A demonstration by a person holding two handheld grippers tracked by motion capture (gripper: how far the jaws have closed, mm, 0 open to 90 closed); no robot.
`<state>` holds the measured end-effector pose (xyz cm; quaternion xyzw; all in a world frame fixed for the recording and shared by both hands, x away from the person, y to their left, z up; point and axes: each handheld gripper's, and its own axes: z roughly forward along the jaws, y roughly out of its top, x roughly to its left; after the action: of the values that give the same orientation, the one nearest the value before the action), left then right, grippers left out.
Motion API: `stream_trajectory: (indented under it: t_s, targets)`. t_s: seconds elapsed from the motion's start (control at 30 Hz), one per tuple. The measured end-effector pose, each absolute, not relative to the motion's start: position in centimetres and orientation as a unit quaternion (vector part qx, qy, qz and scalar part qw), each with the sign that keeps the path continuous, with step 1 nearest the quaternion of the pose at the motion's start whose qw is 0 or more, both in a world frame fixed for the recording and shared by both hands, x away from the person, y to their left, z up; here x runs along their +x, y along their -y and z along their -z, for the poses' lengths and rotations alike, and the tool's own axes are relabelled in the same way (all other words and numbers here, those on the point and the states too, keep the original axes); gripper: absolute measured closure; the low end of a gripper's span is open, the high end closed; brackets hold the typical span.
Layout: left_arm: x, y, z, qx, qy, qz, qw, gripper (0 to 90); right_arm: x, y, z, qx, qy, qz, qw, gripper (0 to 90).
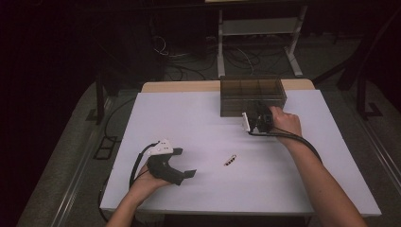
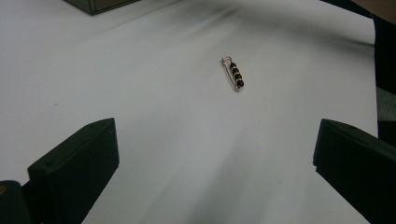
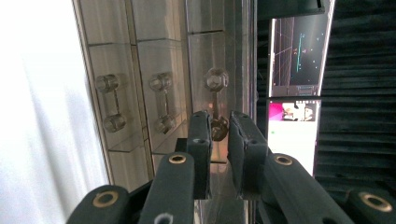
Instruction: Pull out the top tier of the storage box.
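Nearest the person, at about seven o'clock on the white table, the left gripper is rested with its jaws wide apart and nothing between them; in the left gripper view the beaded safety pin is seen lying ahead of it, well apart, at roughly five o'clock of the table's middle. Farther off, at one o'clock, the right gripper is held against the front of the clear drawer box, its jaws nearly together and closed around the rightmost drawer handle, though whether the pads fully press on it cannot be told. A slip off the small smooth knob is judged the main risk if the grip is light. If the pull is made at an angle, the light box could be dragged or tipped rather than the drawer opened, since it is not braced. The pin could be brushed away by a careless left-hand move.
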<state>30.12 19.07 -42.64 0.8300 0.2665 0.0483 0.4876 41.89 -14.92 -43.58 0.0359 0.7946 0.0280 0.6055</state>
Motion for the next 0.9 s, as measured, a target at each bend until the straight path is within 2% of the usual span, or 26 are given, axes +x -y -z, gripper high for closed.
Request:
stream_trajectory:
  t_s: [0.9]
  targets:
    - [30.1,-19.0,42.7,0.831,-0.266,-0.05,0.486,0.0,40.3,15.3,43.7,0.029,-0.792,-0.038,0.609,78.3]
